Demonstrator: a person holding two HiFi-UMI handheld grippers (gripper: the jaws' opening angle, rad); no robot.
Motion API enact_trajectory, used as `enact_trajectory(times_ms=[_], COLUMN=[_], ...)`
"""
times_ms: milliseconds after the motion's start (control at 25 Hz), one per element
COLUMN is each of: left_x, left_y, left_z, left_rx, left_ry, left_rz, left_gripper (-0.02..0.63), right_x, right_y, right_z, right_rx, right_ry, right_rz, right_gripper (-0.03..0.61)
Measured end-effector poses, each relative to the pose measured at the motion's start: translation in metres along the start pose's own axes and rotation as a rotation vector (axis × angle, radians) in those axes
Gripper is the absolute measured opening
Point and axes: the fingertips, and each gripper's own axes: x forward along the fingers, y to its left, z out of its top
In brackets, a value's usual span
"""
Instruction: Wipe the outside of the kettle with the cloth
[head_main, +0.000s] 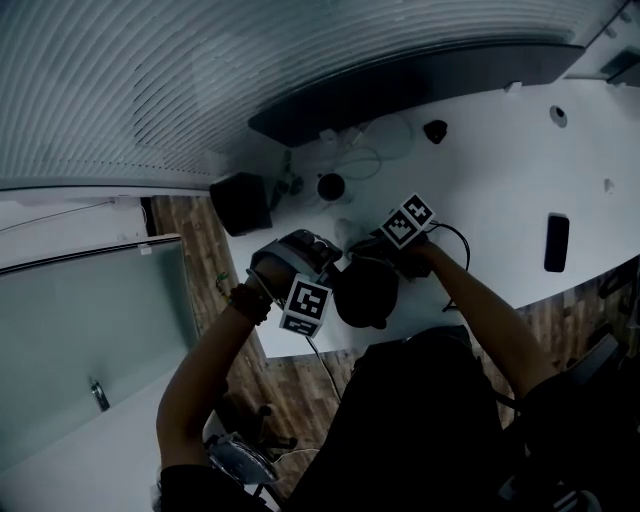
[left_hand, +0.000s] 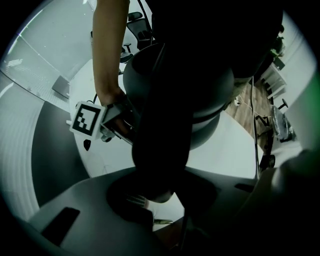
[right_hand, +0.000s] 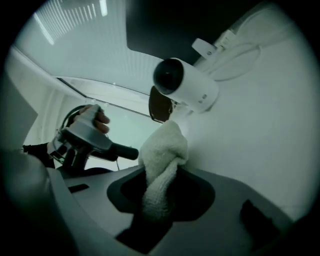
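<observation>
Right gripper view: pinching a soft, floppy white cloth (right_hand: 162, 155) in the right gripper (right_hand: 159, 195), bunched for wiping. Clamping the kettle (head_main: 365, 292) by its dark handle (left_hand: 162, 125) with the left gripper (left_hand: 159, 192), at the near edge of the bench (head_main: 500, 170); probably hard, smooth, fairly heavy.

Left tongs (left_hand: 157, 192) clamp the kettle handle (left_hand: 161, 130), right tongs (right_hand: 157, 200) pinch the cloth (right_hand: 162, 150).
</observation>
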Motion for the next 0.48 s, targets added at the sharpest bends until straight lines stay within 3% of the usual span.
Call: enact_trajectory(times_ms=[80, 200, 280, 360, 440, 480], left_x=[0.001, 0.003, 0.003, 0.001, -0.002, -0.004], left_y=[0.001, 0.001, 0.0, -0.003, -0.014, -0.023], left_z=[0.0, 0.001, 0.001, -0.001, -0.005, -0.007], left_rx=[-0.01, -0.039, -0.068, -0.102, -0.172, -0.225], left_ry=[0.011, 0.03, 0.044, 0.058, 0.065, 0.064], left_rz=[0.011, 0.034, 0.043, 0.046, 0.03, 0.015], left_gripper=[0.132, 0.132, 0.132, 0.132, 0.132, 0.132], right_x=[0.004, 0.003, -0.012, -0.045, -0.086, -0.103], right_y=[-0.013, -0.013, -0.002, 0.02, 0.054, 0.072], right_z=[-0.004, -0.002, 0.011, 0.029, 0.037, 0.032], right_rx=[0.012, -0.055, -0.095, -0.094, -0.089, -0.104], right_ry=[0.026, 0.014, -0.093, -0.278, -0.44, -0.471], right_rz=[-0.049, -0.115, -0.135, -0.126, -0.075, -0.046], right_gripper=[0.115, 0.114, 0.115, 0.114, 0.114, 0.114])
